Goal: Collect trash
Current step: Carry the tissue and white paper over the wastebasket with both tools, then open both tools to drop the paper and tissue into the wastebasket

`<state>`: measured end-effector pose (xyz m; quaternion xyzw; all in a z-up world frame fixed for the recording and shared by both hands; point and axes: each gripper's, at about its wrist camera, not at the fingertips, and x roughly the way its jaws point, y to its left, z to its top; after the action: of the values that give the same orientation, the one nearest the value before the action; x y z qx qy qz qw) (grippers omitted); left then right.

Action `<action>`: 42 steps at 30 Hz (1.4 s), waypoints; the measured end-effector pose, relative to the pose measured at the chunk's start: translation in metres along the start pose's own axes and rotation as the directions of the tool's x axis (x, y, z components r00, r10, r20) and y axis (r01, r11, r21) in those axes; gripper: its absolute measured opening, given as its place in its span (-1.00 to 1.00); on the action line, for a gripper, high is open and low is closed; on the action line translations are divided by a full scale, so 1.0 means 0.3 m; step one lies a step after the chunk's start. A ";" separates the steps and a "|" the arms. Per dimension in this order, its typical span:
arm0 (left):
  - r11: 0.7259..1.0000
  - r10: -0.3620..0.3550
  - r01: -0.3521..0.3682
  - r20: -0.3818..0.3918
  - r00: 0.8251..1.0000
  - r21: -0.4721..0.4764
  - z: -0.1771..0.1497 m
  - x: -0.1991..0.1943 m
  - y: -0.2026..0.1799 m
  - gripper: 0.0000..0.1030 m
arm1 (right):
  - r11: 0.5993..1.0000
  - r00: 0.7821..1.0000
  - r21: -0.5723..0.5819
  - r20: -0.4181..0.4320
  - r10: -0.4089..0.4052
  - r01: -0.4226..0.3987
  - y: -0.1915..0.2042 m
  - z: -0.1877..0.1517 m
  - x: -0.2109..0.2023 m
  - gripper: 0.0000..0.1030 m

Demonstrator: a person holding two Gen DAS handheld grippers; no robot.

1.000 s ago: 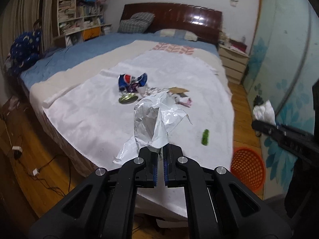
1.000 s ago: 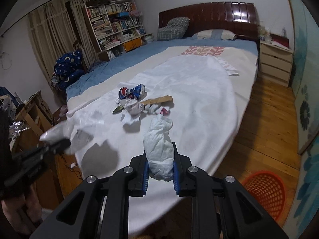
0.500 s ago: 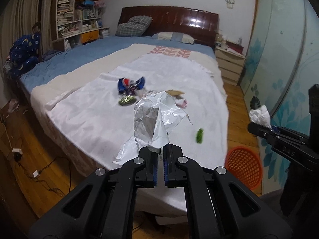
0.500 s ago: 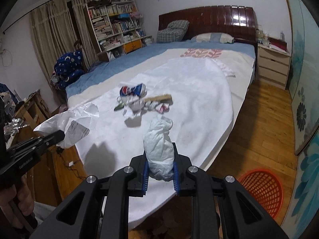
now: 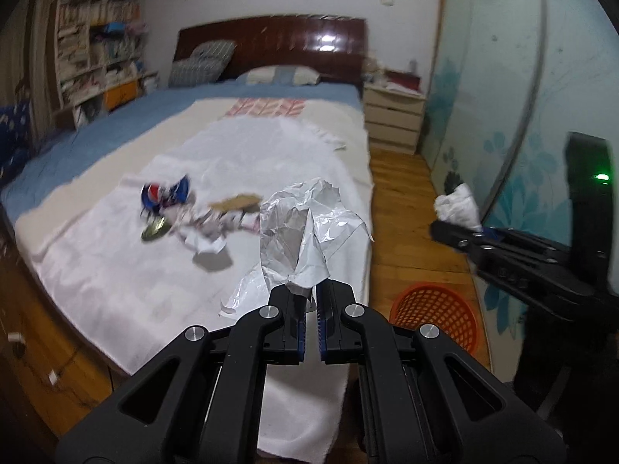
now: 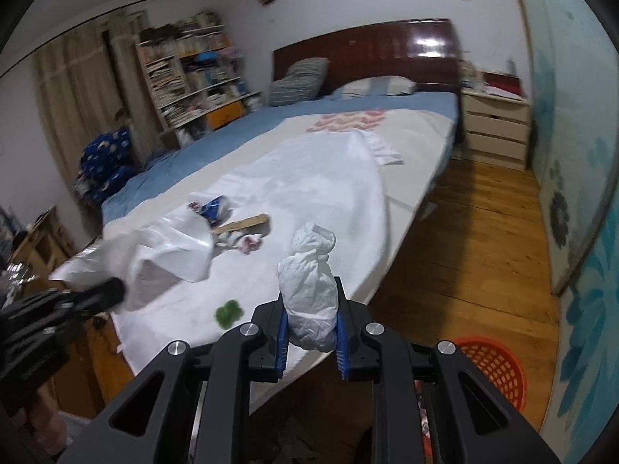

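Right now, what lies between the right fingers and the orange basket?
Only bare wooden floor. In the right wrist view, the orange basket sits just beside the right gripper, which clamps a white wad.

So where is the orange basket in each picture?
Left wrist view: the orange basket sits on the wooden floor at lower right, just past the bed's corner.
Right wrist view: the orange basket is at the bottom right, partly behind the right gripper.
Shared landmark: the dark red headboard.

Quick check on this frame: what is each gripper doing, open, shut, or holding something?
Left gripper: shut on the crumpled plastic bag.
Right gripper: shut on the white paper wad.
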<state>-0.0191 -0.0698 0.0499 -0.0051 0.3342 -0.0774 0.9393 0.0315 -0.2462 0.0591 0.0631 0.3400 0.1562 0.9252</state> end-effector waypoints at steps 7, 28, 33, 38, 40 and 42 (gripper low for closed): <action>0.998 0.036 -0.038 -0.032 0.999 -0.058 0.022 0.054 0.057 -0.92 | 0.998 0.999 0.059 0.030 -0.015 0.013 -0.093 0.007 -0.030 -0.60; 0.899 -0.225 0.404 -0.612 0.758 0.170 -0.339 0.945 -0.889 -0.70 | 0.769 0.918 0.524 -0.339 -0.207 0.367 -1.026 -0.711 0.296 0.26; 0.906 -0.259 0.406 -0.598 0.758 0.122 -0.361 0.958 -0.877 0.35 | 0.729 0.922 0.570 -0.302 -0.244 0.380 -1.086 -0.739 0.246 0.62; 0.913 -0.258 0.384 -0.537 0.803 0.136 -0.276 0.841 -0.803 0.35 | 0.737 0.943 0.589 -0.241 -0.231 0.331 -1.071 -0.678 0.150 0.62; 0.923 -0.254 0.357 -0.473 0.844 0.141 -0.208 0.740 -0.739 0.35 | 0.784 0.953 0.544 -0.213 -0.215 0.298 -1.006 -0.610 0.130 0.62; 0.938 -0.232 0.315 -0.408 0.883 0.147 -0.126 0.621 -0.656 0.36 | 0.828 0.962 0.494 -0.190 -0.195 0.265 -0.922 -0.532 0.111 0.62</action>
<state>0.0716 -0.2903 -0.0841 0.0615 0.4979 -0.2439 0.8300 0.0199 -0.4945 -0.1444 0.2562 0.4345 -0.0491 0.8621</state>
